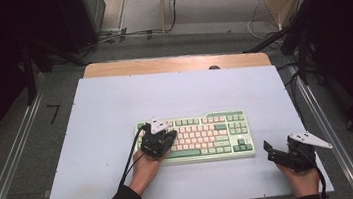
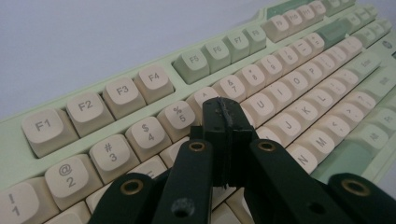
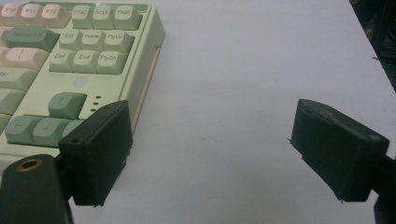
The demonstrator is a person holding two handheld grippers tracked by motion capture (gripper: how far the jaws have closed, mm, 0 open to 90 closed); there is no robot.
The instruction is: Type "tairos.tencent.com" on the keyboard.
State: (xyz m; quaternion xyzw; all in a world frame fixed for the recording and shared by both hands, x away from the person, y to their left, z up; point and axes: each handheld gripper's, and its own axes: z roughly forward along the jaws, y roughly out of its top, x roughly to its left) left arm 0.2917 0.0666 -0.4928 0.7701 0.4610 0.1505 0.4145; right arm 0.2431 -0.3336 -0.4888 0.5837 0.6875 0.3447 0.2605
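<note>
Green-and-cream keyboard (image 1: 204, 137) under my left hand-held gripper (image 1: 164, 137), its long axis running left to right across the counter (image 1: 110, 112).

My left hand-held gripper (image 2: 223, 122) hangs over the left half of the keys with its jaws pressed together and nothing between them, the tips just above the row near the 5 key (image 2: 177, 115); whether they touch a key I cannot tell. My right hand-held gripper (image 3: 210, 154) sits off the keyboard's right end (image 3: 140, 84) on bare counter, jaws wide apart and empty. I judge the left is the one placed to press, straight down.
</note>
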